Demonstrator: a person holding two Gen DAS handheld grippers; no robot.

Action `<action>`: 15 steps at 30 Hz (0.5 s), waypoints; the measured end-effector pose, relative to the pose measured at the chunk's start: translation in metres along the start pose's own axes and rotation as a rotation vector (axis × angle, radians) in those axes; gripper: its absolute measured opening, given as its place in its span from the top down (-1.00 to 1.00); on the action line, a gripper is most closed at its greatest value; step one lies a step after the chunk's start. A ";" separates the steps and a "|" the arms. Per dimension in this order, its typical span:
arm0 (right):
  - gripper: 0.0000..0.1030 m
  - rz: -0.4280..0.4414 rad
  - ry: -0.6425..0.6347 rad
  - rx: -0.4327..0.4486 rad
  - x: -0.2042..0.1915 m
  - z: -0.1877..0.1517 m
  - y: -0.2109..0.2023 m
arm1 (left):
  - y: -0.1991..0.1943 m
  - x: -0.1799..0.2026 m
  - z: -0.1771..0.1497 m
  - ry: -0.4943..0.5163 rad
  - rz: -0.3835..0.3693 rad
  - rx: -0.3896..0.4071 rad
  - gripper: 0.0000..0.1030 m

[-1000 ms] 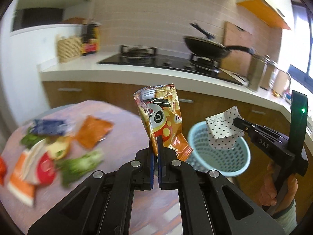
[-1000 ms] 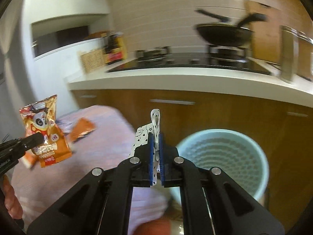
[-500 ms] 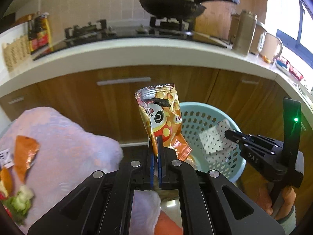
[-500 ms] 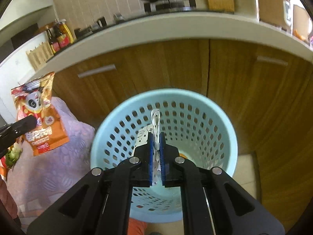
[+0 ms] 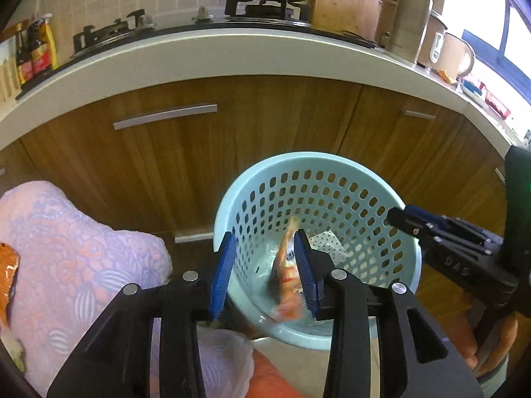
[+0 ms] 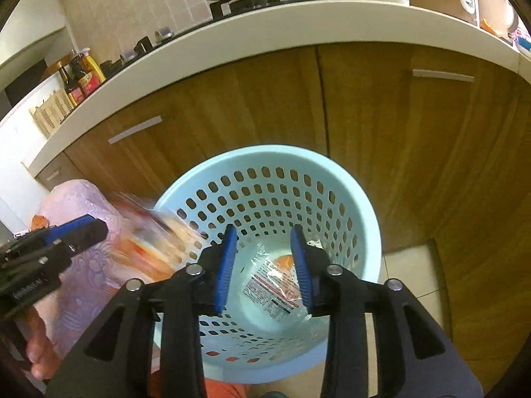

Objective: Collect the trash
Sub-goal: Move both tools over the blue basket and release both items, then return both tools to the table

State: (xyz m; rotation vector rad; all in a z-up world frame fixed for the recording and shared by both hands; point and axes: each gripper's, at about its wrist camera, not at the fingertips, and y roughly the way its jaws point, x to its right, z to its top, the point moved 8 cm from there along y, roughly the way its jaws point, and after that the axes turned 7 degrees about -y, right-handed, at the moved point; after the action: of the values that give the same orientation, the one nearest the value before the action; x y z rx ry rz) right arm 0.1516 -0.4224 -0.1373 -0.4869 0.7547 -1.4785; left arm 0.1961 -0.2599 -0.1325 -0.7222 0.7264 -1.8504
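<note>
Left wrist view: the left tongs [image 5: 265, 265] stand partly open, jaws having just been opening. The orange snack packet [image 5: 288, 277] is blurred between the blue pads, apparently released, dropping into the light-blue perforated waste basket [image 5: 381, 195]. The dotted white paper [image 5: 327, 240] lies inside it.

Right wrist view: the right tongs [image 6: 264, 262] are also partly open, jaws just opened, holding nothing. A clear printed wrapper [image 6: 272, 293] rests on the basket floor.

Step in hand: release over the basket. Next move, by judgement: withdraw both tongs and return to the cloth-covered worktop [image 5: 83, 248] for remaining trash.
</note>
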 end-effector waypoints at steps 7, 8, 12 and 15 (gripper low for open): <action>0.34 0.027 -0.034 0.052 -0.021 0.010 -0.028 | -0.034 -0.014 0.000 -0.034 -0.009 0.053 0.32; 0.34 0.034 -0.042 0.060 -0.026 0.011 -0.033 | -0.041 -0.016 -0.001 -0.039 -0.009 0.063 0.32; 0.14 0.078 -0.103 0.114 -0.062 0.019 -0.057 | -0.078 -0.032 -0.007 -0.061 0.010 0.118 0.32; 0.10 0.120 -0.166 0.146 -0.099 0.021 -0.073 | -0.109 -0.049 -0.015 -0.086 0.032 0.164 0.30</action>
State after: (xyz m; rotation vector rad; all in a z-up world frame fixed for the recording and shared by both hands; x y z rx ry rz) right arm 0.1220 -0.3324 -0.0558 -0.4397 0.5324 -1.3524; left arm 0.1394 -0.1753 -0.0687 -0.6754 0.5210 -1.8146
